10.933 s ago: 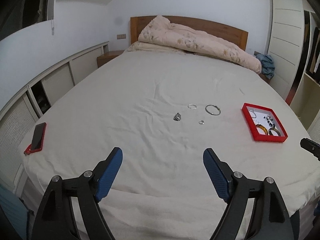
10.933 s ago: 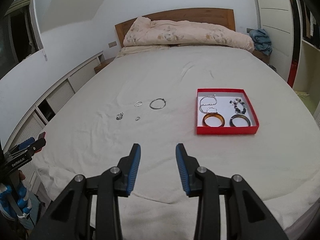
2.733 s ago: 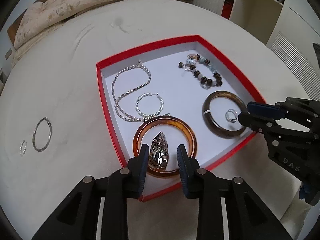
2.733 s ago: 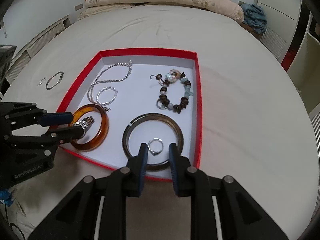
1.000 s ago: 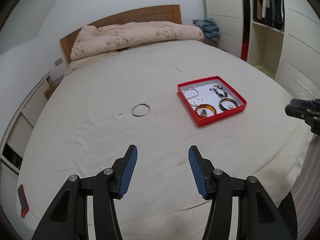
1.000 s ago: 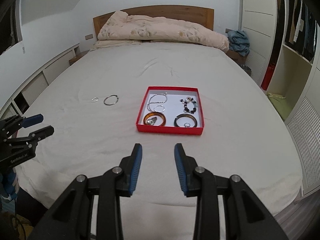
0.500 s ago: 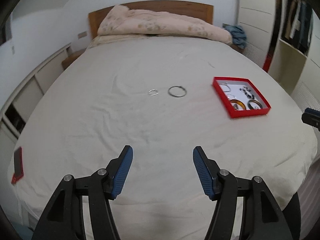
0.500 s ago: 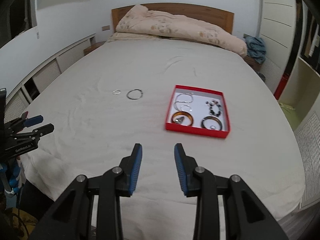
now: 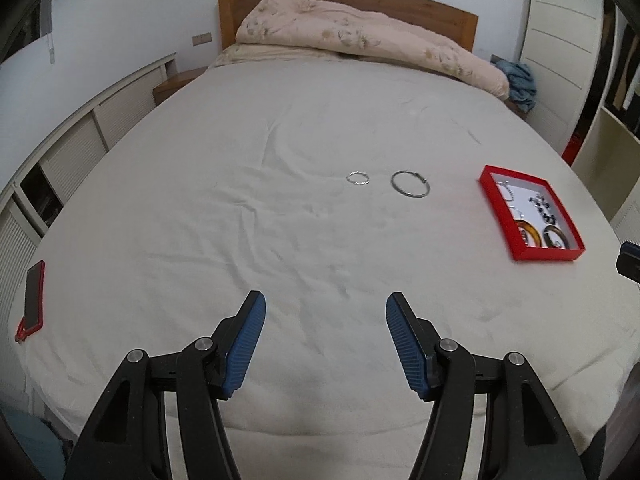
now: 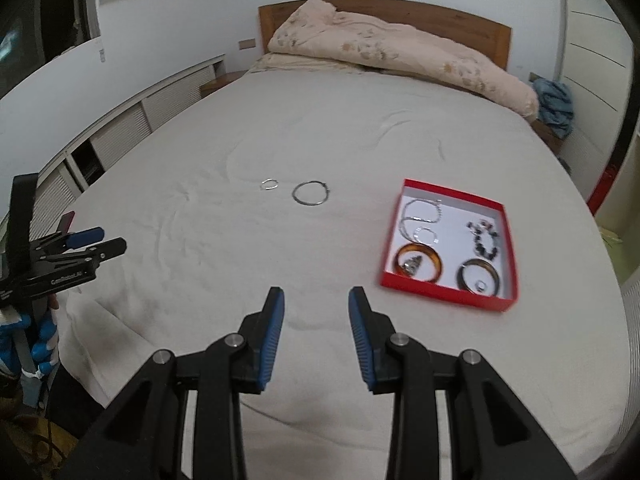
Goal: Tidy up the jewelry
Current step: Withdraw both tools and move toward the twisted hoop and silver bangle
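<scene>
A red tray (image 9: 489, 189) (image 10: 448, 294) lies on the bed at the right and holds a silver necklace, a hoop, a beaded bracelet, an amber bangle (image 10: 437, 266) with a silver pendant inside, and a dark bangle (image 10: 494, 271) with a ring inside. A small silver ring (image 9: 357, 178) (image 10: 269, 184) and a larger silver bangle (image 9: 410, 184) (image 10: 311, 193) lie loose on the sheet mid-bed. My left gripper (image 9: 322, 318) (image 10: 96, 240) is open and empty near the bed's foot. My right gripper (image 10: 316, 312) is open and empty, left of the tray.
A folded floral duvet (image 9: 360, 40) lies at the wooden headboard. A phone in a red case (image 9: 34, 294) lies at the bed's left edge. Low cabinets (image 9: 80, 136) run along the left wall. Wardrobe and shelves (image 9: 560, 40) stand at the right.
Both grippers let go of the pendant and ring in the tray, pulled back to the bed's foot and swung left. The left jaws have opened wider.
</scene>
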A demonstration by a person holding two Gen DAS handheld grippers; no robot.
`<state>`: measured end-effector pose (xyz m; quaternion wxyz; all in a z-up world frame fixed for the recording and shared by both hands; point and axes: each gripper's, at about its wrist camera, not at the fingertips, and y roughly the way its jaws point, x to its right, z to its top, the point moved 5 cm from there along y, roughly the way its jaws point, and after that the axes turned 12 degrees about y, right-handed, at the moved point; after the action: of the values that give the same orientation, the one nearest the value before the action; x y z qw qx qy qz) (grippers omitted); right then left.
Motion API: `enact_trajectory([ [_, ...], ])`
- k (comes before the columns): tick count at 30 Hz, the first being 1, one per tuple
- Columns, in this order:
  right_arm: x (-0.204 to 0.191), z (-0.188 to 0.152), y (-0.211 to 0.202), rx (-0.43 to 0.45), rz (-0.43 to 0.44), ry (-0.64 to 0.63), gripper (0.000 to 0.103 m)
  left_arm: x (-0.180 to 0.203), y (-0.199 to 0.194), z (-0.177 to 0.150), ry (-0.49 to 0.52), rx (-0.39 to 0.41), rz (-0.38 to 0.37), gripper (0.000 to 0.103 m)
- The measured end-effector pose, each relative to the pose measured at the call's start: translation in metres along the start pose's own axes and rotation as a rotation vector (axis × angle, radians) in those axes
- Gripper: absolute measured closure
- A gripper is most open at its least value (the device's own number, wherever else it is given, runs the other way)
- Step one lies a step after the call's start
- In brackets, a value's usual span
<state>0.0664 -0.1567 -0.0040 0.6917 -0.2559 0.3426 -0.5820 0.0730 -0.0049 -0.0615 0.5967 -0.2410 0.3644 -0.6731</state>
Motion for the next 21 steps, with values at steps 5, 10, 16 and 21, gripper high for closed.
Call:
enact_trajectory([
  [5,-0.004,0.015,0.036,-0.025,0.043,-0.012,0.071,0.0,0.029,0.013,0.001,-0.032,-0.01,0.041],
  [10,-0.006,0.03,0.074,-0.051,0.078,-0.021,0.071,-0.002,0.063,0.032,0.005,-0.055,-0.011,0.041],
  [16,-0.005,0.048,0.121,-0.08,0.101,-0.03,0.071,-0.004,0.103,0.062,0.006,-0.064,-0.041,0.043],
  [21,0.001,0.066,0.161,-0.095,0.108,-0.008,0.071,0.002,0.142,0.093,0.034,-0.05,-0.093,0.043],
])
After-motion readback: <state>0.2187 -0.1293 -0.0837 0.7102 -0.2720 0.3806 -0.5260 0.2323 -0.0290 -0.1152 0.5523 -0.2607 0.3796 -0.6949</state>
